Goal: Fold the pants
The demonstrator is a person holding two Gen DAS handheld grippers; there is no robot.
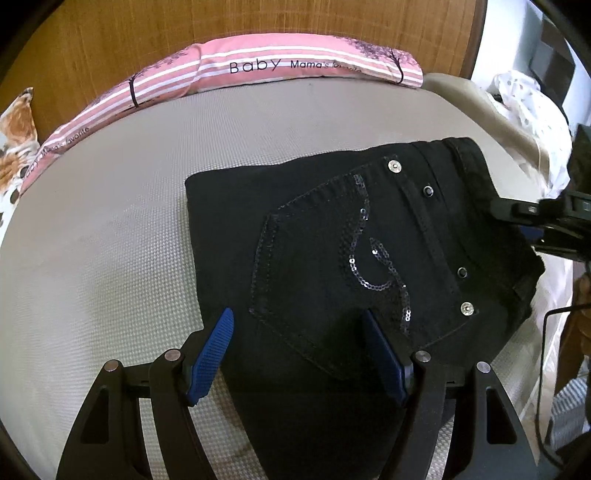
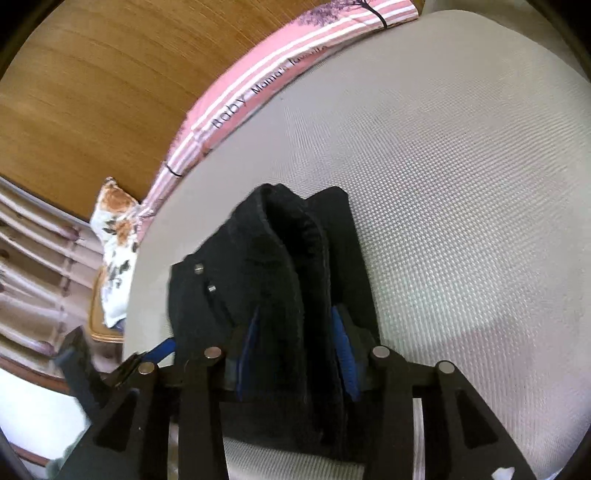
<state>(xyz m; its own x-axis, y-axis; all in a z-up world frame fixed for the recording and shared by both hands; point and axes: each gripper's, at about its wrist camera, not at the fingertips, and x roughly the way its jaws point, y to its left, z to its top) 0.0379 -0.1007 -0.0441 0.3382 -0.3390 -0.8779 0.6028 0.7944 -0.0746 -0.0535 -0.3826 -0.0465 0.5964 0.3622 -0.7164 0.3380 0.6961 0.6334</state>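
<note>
The black pants (image 1: pixel 332 229) lie folded into a compact stack on the beige mattress (image 1: pixel 110 240), sequined back pocket facing up. My left gripper (image 1: pixel 299 325) is open, its blue pads (image 1: pixel 214 354) straddling the near edge of the pants, left pad over the mattress. My right gripper (image 2: pixel 295 332) is shut on the waistband end of the pants (image 2: pixel 280 258), with thick folded layers between its blue pads (image 2: pixel 341 343). The right gripper also shows at the right edge of the left wrist view (image 1: pixel 517 212), at the waistband.
A pink striped pillow (image 1: pixel 258 70) lies along the wooden headboard (image 1: pixel 147 33). A floral cushion (image 1: pixel 14 147) sits at the far left. White dotted cloth (image 1: pixel 528 107) lies off the mattress's right side. A black cable (image 1: pixel 543 369) hangs at the right.
</note>
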